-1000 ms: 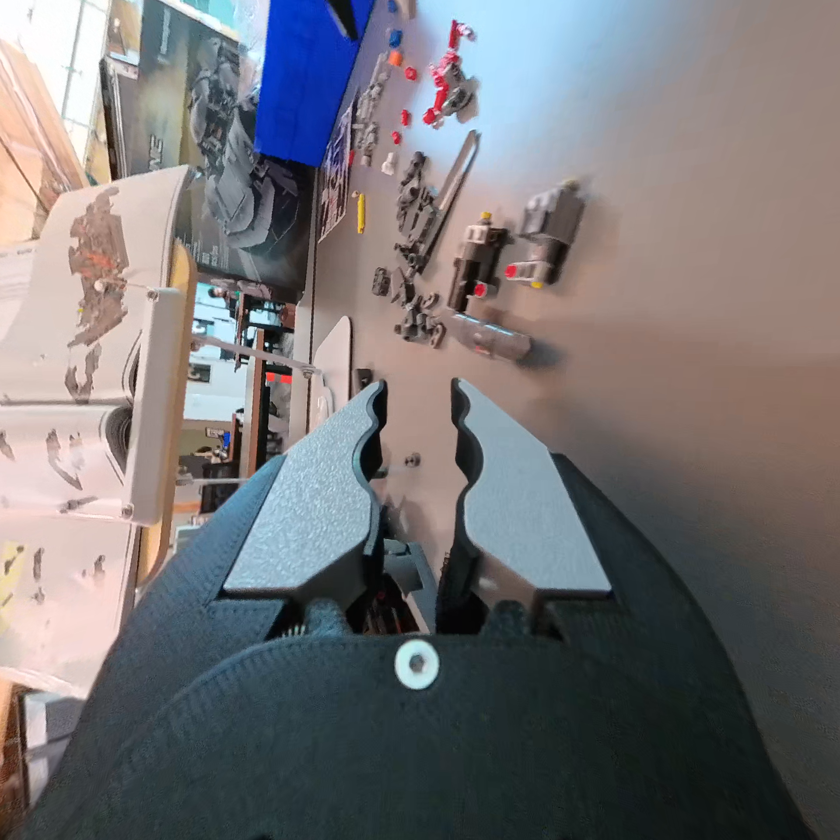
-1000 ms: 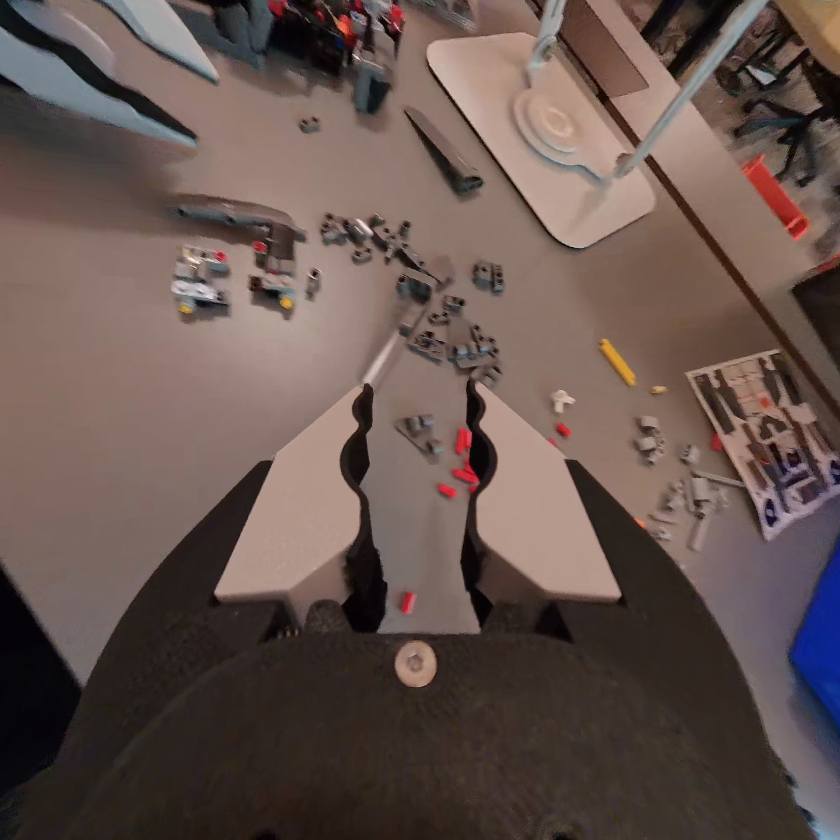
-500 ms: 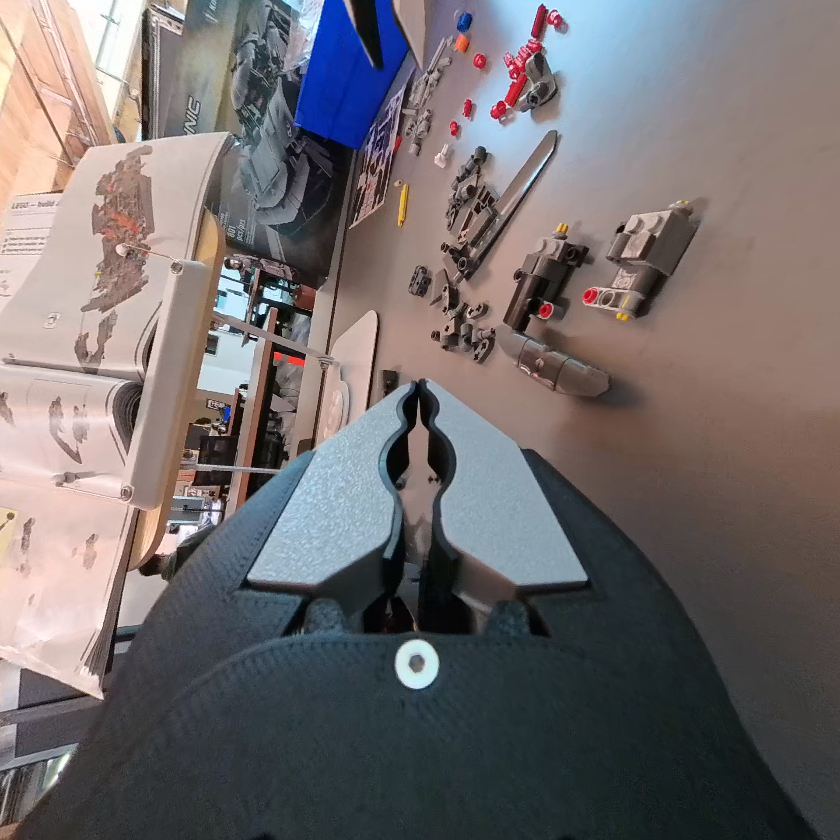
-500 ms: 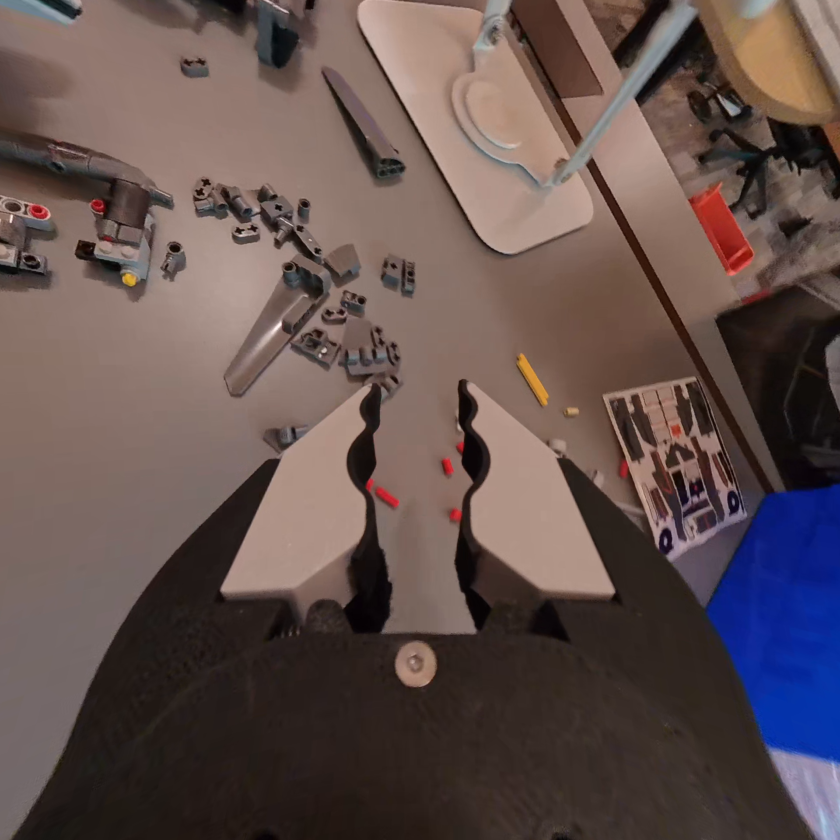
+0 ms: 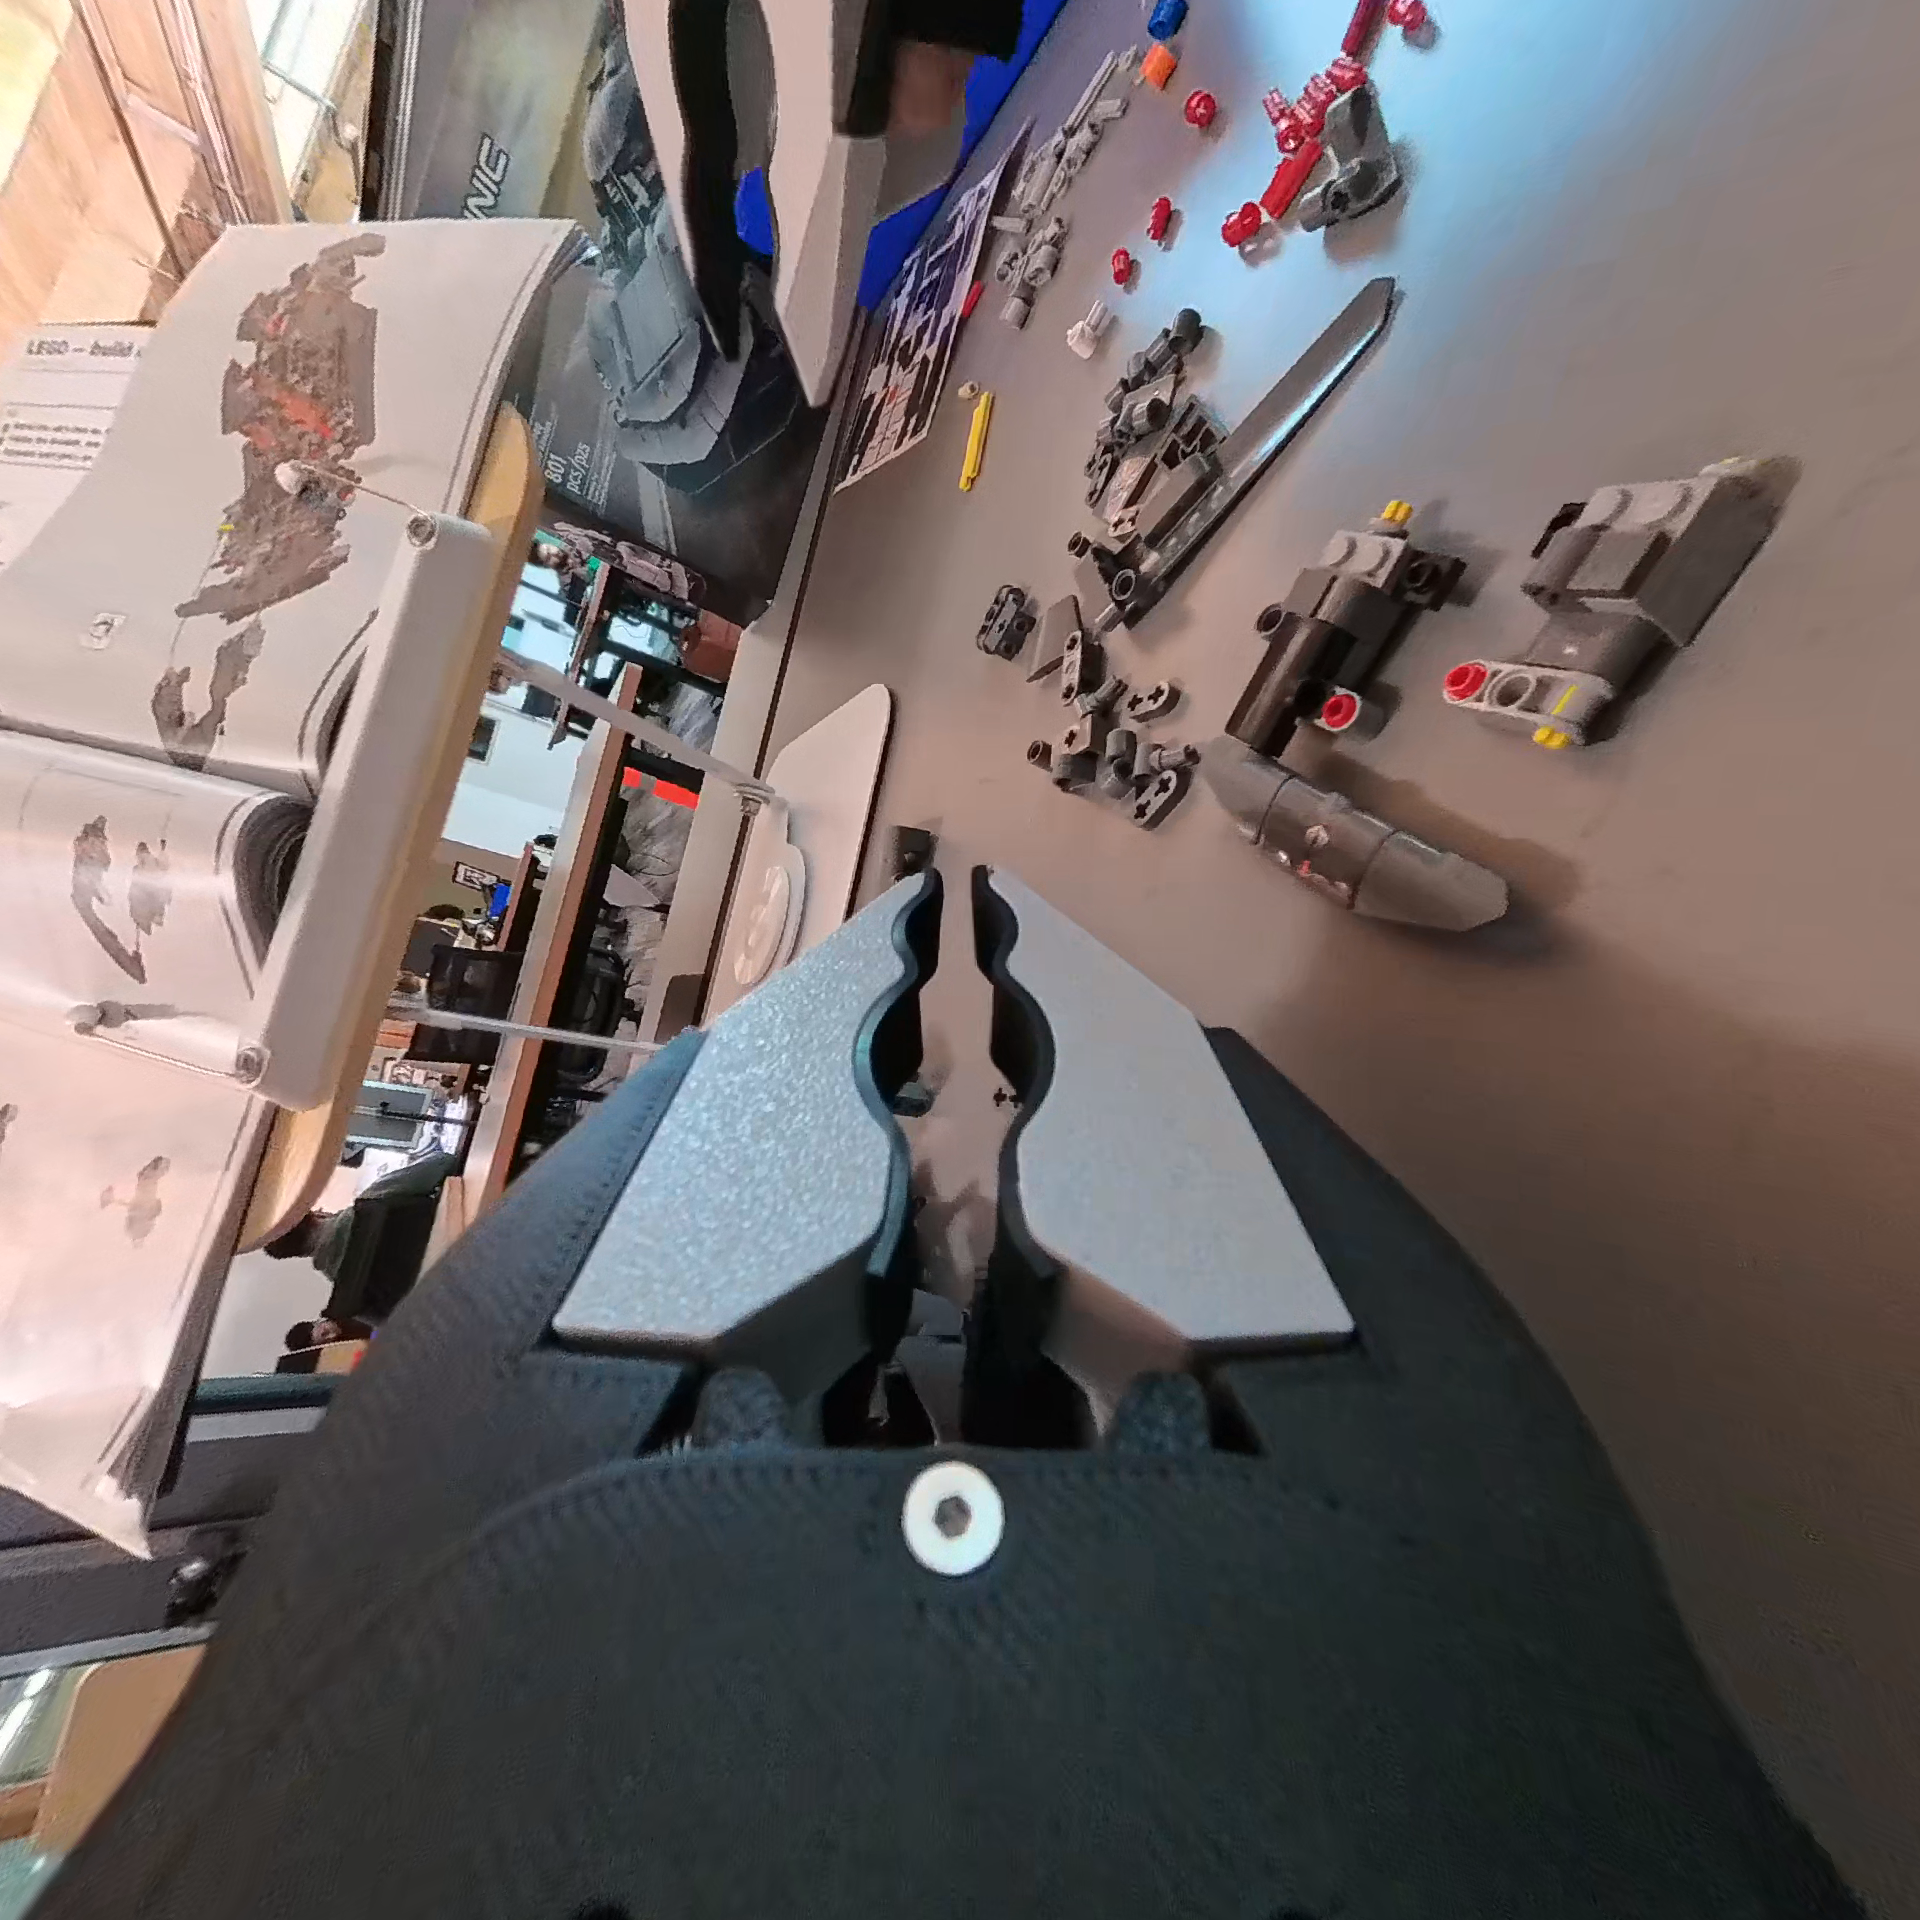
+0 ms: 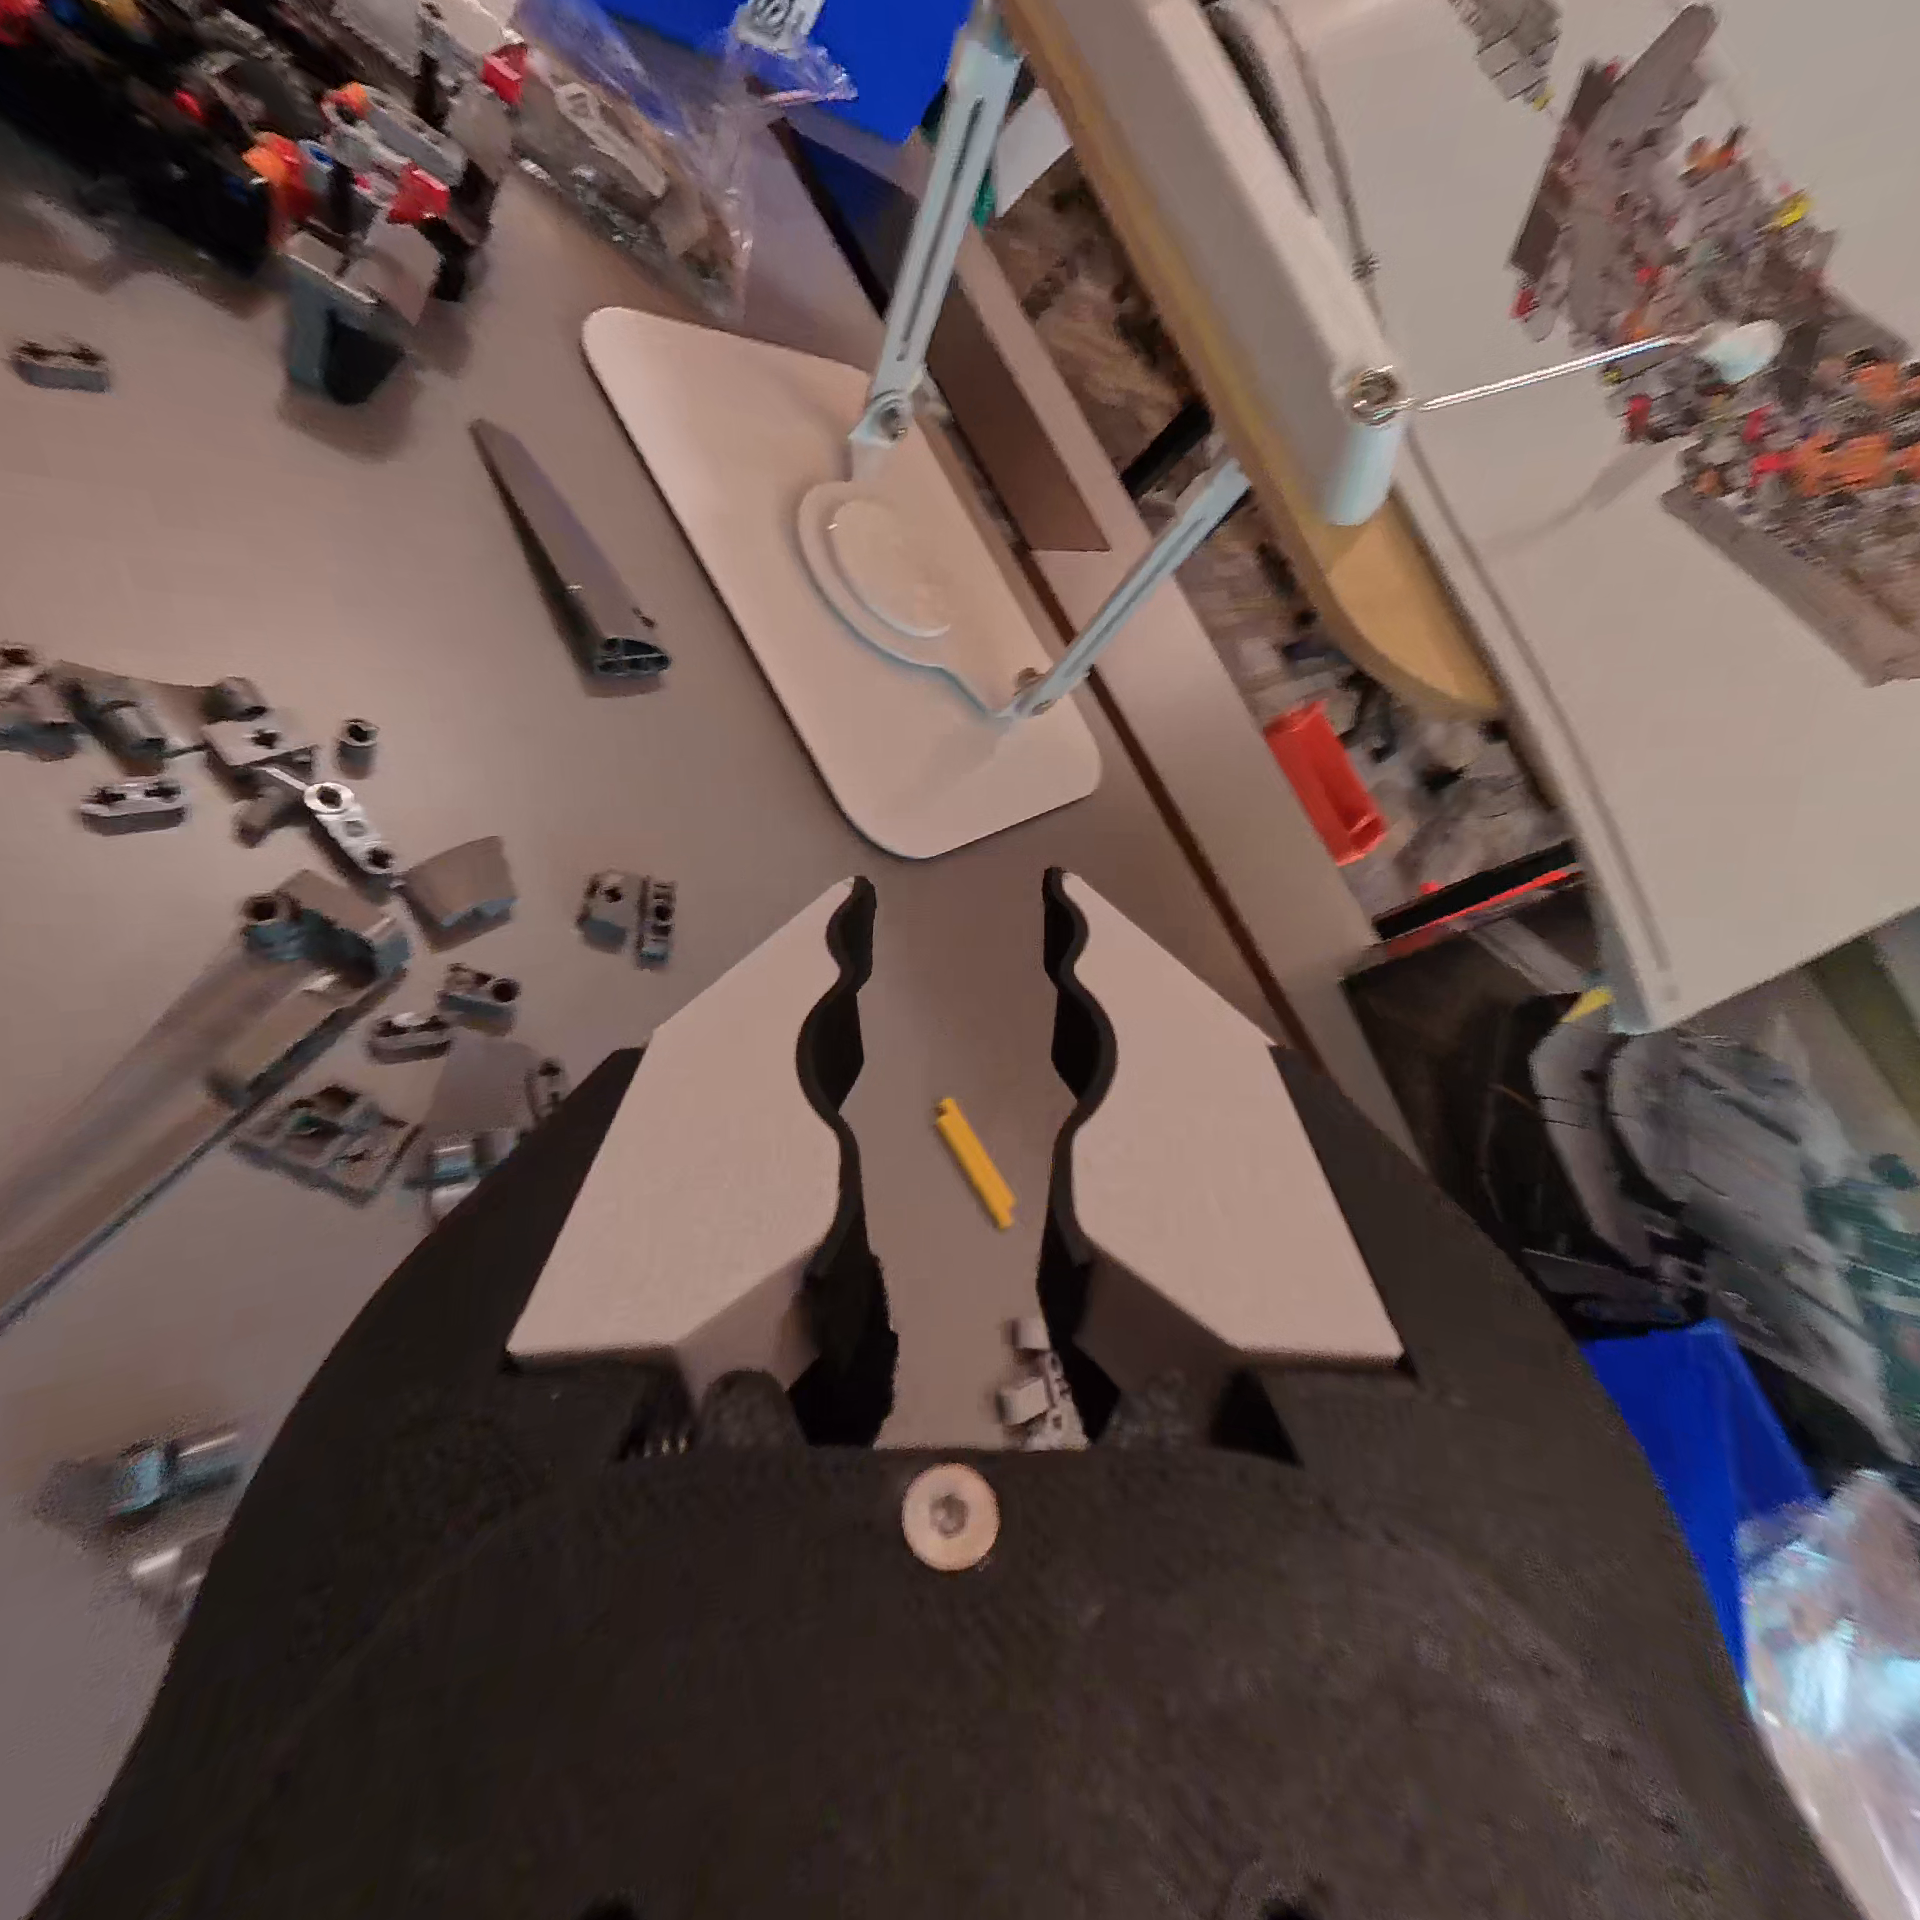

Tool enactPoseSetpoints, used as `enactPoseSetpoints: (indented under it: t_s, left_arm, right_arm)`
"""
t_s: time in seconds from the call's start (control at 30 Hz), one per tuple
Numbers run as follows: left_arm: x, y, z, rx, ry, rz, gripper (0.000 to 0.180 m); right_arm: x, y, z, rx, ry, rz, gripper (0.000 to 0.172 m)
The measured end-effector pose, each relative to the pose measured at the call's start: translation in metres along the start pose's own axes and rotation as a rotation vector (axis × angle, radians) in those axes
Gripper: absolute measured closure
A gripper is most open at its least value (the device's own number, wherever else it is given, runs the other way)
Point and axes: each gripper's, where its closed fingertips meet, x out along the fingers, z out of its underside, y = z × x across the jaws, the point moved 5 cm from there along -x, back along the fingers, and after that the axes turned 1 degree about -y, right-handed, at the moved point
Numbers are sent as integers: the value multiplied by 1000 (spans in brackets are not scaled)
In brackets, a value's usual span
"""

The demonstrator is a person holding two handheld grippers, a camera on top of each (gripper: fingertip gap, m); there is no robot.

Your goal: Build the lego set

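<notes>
Left gripper (image 5: pixel 956 883): jaws reopened to a narrow slit, nothing held. Right gripper (image 6: pixel 951 894): jaws narrowed slightly, parted, empty; yellow axle (image 6: pixel 975 1164) now seen between them on table (image 6: pixel 312 499)

hobby/build workshop | toy-brick parts (image 5: pixel 1127 748) on table (image 5: pixel 1558 1143) | manual stand (image 6: pixel 852 582)

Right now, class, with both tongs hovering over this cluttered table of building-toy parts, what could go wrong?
1. The right tongs stand open and bare above the thin yellow plastic rod; lying flat on the grey table, it may be pushed aside.
2. The left tongs show only a narrow gap, likely too tight for the dark grey connector pieces.
3. The white lamp base lies just ahead and could be bumped.
</notes>
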Motion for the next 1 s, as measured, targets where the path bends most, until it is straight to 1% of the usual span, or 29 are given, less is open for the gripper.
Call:
enactPoseSetpoints:
  t_s: [0.13,0.43,1.0]
  left_arm:
    - [1,-3,1,-22,3,-7,173]
    - [-4,-9,-2,-73,27,-15,174]
    - [-8,-12,-2,-133,48,4,175]
  right_arm:
    - [-1,3,6,-12,40,77,141]
    - [-2,8,27,-27,16,162,141]
    - [0,14,42,-31,-19,208,141]
